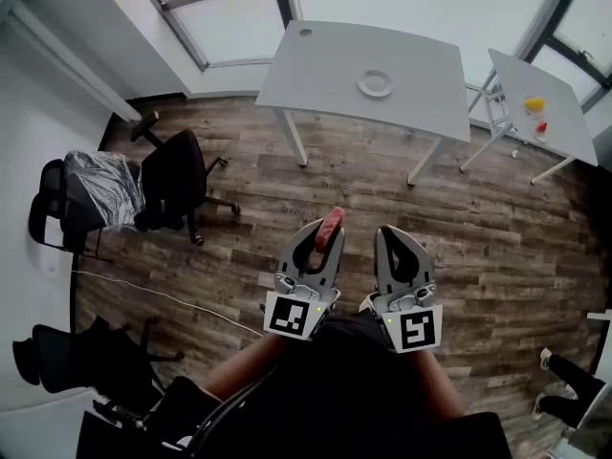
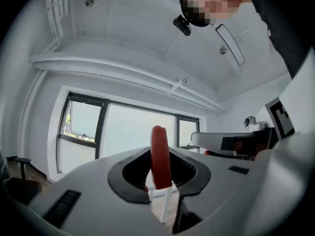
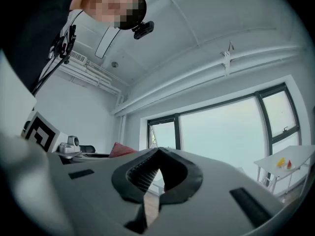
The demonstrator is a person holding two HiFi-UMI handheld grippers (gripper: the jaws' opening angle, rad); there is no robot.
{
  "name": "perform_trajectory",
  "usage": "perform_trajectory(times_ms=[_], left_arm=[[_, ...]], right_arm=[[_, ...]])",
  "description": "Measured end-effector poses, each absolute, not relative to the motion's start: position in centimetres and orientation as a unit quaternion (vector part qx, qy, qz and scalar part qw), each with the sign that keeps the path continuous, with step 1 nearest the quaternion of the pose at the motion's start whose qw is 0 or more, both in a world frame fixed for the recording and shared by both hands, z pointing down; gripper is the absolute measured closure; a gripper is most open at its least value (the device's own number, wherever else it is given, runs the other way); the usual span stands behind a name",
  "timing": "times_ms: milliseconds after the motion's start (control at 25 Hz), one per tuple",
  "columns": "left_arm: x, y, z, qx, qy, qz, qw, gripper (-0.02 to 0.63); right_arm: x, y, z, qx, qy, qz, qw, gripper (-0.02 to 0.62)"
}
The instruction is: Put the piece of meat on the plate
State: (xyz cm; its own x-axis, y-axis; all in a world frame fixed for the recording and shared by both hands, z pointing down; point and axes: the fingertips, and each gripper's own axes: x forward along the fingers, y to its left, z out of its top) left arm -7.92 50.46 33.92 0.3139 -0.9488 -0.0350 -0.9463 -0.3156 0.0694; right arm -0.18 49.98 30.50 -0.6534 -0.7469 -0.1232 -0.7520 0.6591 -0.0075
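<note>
Meat is what the left gripper carries, low in the middle of the head view: a reddish-pink slab stands on edge between the jaws, which are narrowed onto its two flat faces. The left gripper view shows the meat upright, with the dark pads pressing on both sides and its top rising above them. An edge-on grip like this looks chosen so that the flat sides give the pads a broad bearing and the piece does not droop while it is carried. The gripper is held about level and close to the person's body, which suits carrying rather than setting down. The plate lies on the white surface in the upper middle of the head view, well apart from both grippers, with bare wooden floor between them, so my judgement is that the carry across to it is the step in hand and the placing is not yet done. The right gripper, just to the right of the left one, has its jaws brought together at the tips with nothing between them; it seems kept alongside simply to stay out of the way. A second table at the upper right bears small yellow and red things that play no part here.
</note>
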Motion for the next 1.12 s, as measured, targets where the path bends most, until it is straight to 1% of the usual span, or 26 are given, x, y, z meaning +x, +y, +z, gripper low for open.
perform_trajectory(times_ms=[200, 400, 760, 960, 1120], left_arm=[[-6.8, 51.0, 33.7, 0.812, -0.582, -0.032, 0.014, 0.515], [-6.0, 51.3, 34.0, 0.809, -0.587, -0.032, 0.010, 0.515], [-4.8, 52.2, 34.8, 0.801, -0.597, -0.031, 0.022, 0.515], [-3.0, 52.4, 34.7, 0.798, -0.602, -0.029, 0.013, 0.515], [-1.7, 52.3, 34.6, 0.793, -0.608, -0.023, 0.007, 0.515]], right_arm=[[0.5, 50.3, 30.7, -0.410, 0.910, 0.020, 0.057, 0.594], [1.5, 50.7, 30.5, -0.404, 0.910, -0.016, 0.095, 0.593], [3.2, 51.0, 31.8, -0.413, 0.909, -0.005, 0.059, 0.592], [4.5, 51.5, 32.1, -0.401, 0.913, -0.016, 0.069, 0.592], [6.3, 51.1, 32.6, -0.408, 0.911, -0.032, 0.060, 0.592]])
